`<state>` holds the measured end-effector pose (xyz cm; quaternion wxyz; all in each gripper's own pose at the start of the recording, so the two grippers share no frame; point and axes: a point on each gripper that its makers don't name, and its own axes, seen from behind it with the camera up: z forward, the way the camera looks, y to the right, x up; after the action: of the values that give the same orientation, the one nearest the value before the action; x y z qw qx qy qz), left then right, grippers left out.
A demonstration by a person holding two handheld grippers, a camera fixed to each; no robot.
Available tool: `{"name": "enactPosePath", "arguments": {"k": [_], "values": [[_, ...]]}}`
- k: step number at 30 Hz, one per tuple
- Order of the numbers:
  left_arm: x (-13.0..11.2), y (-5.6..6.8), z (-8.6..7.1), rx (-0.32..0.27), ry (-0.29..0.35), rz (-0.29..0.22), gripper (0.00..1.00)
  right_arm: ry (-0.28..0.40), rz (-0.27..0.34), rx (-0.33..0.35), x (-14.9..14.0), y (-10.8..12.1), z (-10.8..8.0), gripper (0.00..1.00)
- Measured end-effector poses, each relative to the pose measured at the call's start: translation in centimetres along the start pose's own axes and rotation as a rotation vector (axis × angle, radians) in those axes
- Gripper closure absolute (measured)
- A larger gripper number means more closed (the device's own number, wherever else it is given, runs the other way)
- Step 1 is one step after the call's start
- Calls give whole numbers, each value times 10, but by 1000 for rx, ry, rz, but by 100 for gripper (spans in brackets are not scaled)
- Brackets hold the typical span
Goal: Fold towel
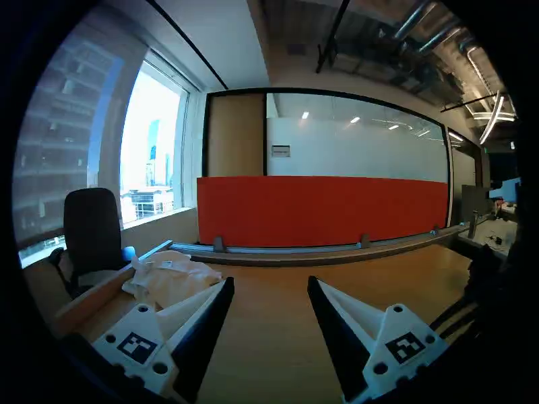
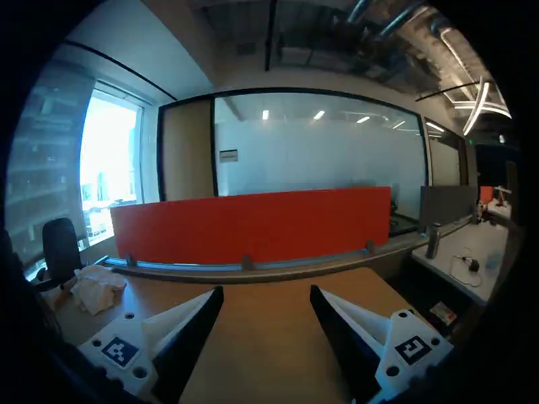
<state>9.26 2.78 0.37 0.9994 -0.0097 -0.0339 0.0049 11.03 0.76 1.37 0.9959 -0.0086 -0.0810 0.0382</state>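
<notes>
Towel [image 1: 168, 277] crumpled far left on desk [image 1: 283, 337], near edge. Left gripper [image 1: 269, 286], right gripper [image 2: 266, 293] both spread wide, empty. Risk: pinching bunched layers instead of corner, or nudging cloth off edge.

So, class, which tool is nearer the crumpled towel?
Left. The towel lies just ahead and left of the left tool; from the right tool it sits farther off, at the desk edge.

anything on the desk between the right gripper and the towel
No, that stretch is bare: in the right gripper view, plain wooden desk runs from the open right gripper to the crumpled towel at the left.
</notes>
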Motion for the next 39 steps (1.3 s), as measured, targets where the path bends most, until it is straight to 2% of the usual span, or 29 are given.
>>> {"name": "enactPosePath", "arguments": {"k": [15,30,39], "values": [[-36,-5,2,-6,45,24,20,16,-5,-56,3,5,-9,1],[-81,-7,6,-10,65,49,20,27,-25,-70,-21,3,-11,1],[-107,-10,10,-9,64,39,20,28,-33,-73,-32,6,-8,1]]}}
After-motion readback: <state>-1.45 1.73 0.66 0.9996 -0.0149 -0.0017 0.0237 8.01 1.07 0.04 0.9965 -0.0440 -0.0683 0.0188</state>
